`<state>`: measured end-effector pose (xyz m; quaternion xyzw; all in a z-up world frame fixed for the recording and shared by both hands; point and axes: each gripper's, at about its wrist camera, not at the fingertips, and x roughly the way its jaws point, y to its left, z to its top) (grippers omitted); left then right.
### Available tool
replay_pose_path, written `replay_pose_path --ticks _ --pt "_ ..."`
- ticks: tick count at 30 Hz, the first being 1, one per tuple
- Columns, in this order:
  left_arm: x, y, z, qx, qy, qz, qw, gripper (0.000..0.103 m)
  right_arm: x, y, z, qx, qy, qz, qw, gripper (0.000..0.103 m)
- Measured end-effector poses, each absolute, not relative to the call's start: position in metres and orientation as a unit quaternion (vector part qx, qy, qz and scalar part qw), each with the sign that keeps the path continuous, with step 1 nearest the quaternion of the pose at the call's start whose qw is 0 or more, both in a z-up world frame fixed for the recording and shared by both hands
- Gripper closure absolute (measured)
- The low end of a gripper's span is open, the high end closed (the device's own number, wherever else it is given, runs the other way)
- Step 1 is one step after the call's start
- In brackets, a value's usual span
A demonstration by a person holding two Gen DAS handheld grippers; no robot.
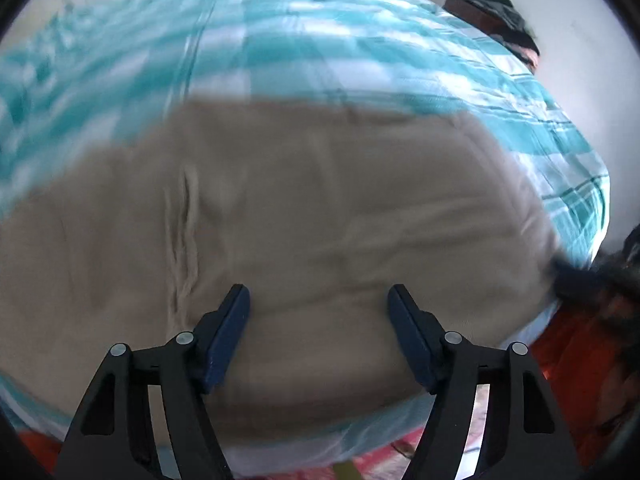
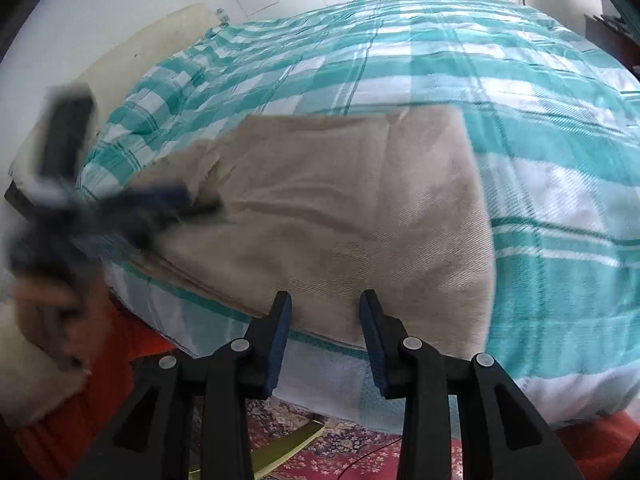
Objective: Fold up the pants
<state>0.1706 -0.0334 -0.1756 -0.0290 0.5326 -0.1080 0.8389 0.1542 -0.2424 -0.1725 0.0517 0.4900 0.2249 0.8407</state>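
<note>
The beige pants (image 1: 300, 216) lie folded flat on the teal-and-white checked bedspread (image 1: 320, 40), near the bed's front edge. My left gripper (image 1: 318, 296) is open and empty, just above the pants' near edge. The pants also show in the right wrist view (image 2: 340, 208) as a folded rectangle. My right gripper (image 2: 325, 300) is open and empty above their near edge. The left gripper (image 2: 188, 200) appears blurred at the pants' left end in that view.
The bedspread (image 2: 520, 100) covers the whole bed. A dark wooden piece with dark clothes (image 1: 500, 12) stands at the far right. A red patterned rug (image 2: 340, 452) lies below the bed edge. An orange sleeve (image 2: 104, 360) shows at lower left.
</note>
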Motion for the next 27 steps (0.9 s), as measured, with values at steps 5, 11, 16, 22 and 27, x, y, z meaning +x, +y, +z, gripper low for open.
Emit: replay_pose_path --ticks 5,11,16,22,27 --pt "0.158 -0.029 -0.174 -0.026 0.522 -0.109 0.845 0.029 0.18 -0.25 -0.116 0.05 0.436 0.216 0.872 0.063" --pt "0.155 -0.021 -0.176 -0.033 0.526 -0.115 0.842 0.028 0.248 -0.223 -0.165 0.04 0.521 0.207 0.827 0.049" --pt "0.138 0.001 -0.176 -0.049 0.528 -0.129 0.838 0.028 0.25 -0.223 -0.183 0.043 0.546 0.193 0.814 0.05" --pt "0.128 0.016 -0.166 -0.078 0.522 -0.123 0.84 0.024 0.2 -0.22 -0.142 0.009 0.491 0.221 0.843 0.033" --pt "0.125 0.02 -0.137 -0.083 0.494 -0.112 0.858 0.023 0.174 -0.221 -0.191 0.007 0.497 0.215 0.841 0.031"
